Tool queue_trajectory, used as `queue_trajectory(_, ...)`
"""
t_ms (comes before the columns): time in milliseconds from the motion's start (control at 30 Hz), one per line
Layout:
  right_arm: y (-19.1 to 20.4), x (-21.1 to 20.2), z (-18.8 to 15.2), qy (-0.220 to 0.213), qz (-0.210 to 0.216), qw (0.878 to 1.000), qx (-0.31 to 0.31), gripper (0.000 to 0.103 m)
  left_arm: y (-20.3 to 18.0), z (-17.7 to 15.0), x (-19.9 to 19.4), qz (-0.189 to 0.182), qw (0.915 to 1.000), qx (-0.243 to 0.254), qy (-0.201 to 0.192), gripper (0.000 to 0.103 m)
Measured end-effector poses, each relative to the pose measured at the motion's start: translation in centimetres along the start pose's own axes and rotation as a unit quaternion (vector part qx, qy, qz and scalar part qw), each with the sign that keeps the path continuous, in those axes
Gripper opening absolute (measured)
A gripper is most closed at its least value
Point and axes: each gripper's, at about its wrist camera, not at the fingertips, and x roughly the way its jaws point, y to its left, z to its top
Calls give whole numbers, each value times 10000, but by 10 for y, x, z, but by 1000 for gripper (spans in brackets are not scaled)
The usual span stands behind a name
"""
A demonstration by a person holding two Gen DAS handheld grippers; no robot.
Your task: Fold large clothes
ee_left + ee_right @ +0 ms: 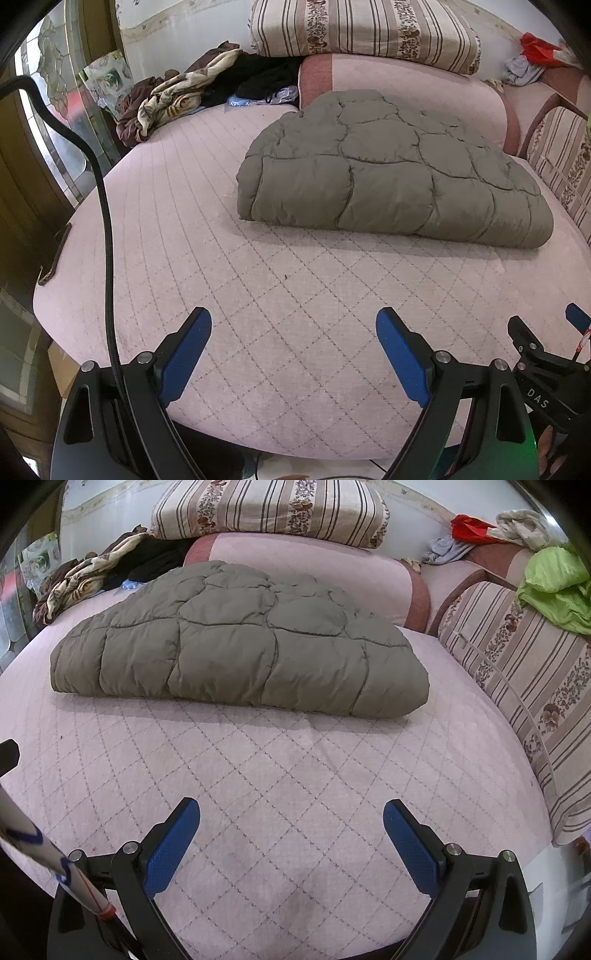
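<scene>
Quilted coat (395, 166) lies folded at twelve o'clock on the pink bed (258, 295); left tool (293, 354) and right tool (291, 845) gape empty; folding looks finished; next, perhaps a tidying press.

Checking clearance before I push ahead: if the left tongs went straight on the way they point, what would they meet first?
Most likely the bare pink quilted bed cover, which lies between the open left tongs and the folded grey padded garment further on. Depth is uncertain.

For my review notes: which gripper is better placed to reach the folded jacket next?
Probably right gripper: the jacket lies straight ahead of it. For the left gripper it lies off to the right. Both are open.
</scene>
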Motion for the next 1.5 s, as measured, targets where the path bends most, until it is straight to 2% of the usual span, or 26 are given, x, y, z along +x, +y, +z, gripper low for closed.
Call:
queue_trajectory(833, -4, 5, 0, 196, 1, 9998, 15, 101, -1, -5, 0, 208, 9997, 120, -71, 90)
queue_trajectory(1500, -11, -6, 6, 19, 11, 9998, 197, 101, -1, -7, 7, 19, 9999, 50, 108, 90)
